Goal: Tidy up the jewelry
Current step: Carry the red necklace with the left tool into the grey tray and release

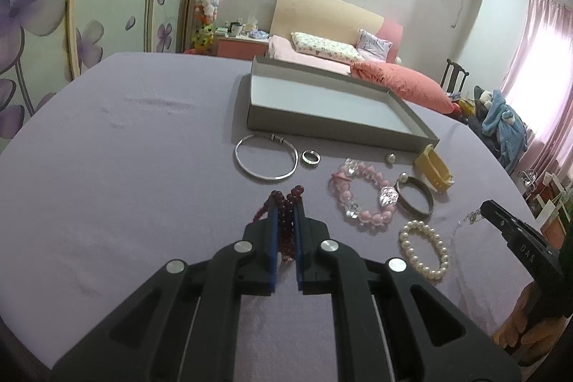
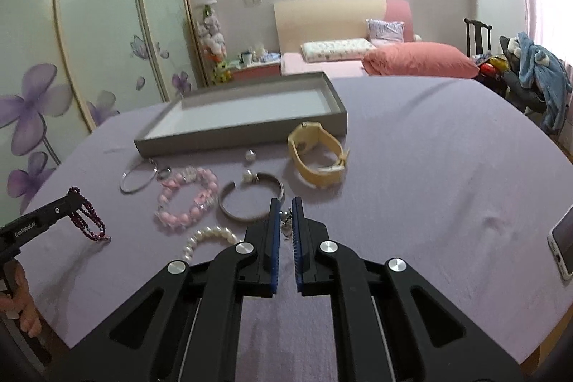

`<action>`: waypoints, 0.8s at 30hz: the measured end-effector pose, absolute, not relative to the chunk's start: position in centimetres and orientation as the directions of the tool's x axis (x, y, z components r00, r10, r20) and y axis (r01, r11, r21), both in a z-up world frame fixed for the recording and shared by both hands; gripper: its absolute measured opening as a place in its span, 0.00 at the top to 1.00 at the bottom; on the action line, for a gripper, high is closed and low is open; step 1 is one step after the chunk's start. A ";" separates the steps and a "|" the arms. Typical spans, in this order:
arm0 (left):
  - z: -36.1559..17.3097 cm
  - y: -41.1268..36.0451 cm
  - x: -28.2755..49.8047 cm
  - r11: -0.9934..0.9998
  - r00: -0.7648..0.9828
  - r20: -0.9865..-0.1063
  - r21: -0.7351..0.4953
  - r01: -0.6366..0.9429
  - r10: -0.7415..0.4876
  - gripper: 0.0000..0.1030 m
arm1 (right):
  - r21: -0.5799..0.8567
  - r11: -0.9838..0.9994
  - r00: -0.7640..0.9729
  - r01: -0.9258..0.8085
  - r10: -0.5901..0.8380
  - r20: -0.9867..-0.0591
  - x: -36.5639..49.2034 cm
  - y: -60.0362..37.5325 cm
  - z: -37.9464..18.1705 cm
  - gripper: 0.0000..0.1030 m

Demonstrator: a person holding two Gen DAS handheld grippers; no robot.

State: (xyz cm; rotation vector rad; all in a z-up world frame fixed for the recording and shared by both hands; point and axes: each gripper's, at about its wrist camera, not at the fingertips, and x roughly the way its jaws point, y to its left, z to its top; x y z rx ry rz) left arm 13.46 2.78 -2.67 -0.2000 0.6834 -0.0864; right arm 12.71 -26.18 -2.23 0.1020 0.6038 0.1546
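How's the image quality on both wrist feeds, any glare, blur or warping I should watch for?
Left wrist: ceiling glare blows out the upper right; fisheye bends the table edge; pink bead bracelet is sharp. Right wrist: curtain light washes out the right edge; yellow watch is slightly soft.

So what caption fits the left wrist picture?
Left gripper lifts dark red beads toward the empty grey tray.

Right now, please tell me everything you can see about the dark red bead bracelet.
The dark red bead bracelet is made of several strands of small, glossy, round beads that look like glass or stone. The left gripper is shut on it near the top, so the strands hang down in loops. The lowest loop seems to reach the purple tablecloth. It hangs left of the pink bead bracelet, apart from it.
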 end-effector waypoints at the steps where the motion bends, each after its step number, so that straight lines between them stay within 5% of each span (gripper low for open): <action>1: -2.4 2.7 13.3 0.978 0.779 -0.610 -0.209 0.017 -0.144 0.92 | 0.144 0.982 0.816 -0.121 0.181 -0.548 12.7 -26.1 -2.0 0.93; 24: 6.5 2.9 16.3 0.980 0.894 -0.418 -0.177 0.090 -0.158 0.92 | 0.103 0.974 0.928 -0.200 0.222 -0.298 16.6 -26.4 6.8 0.93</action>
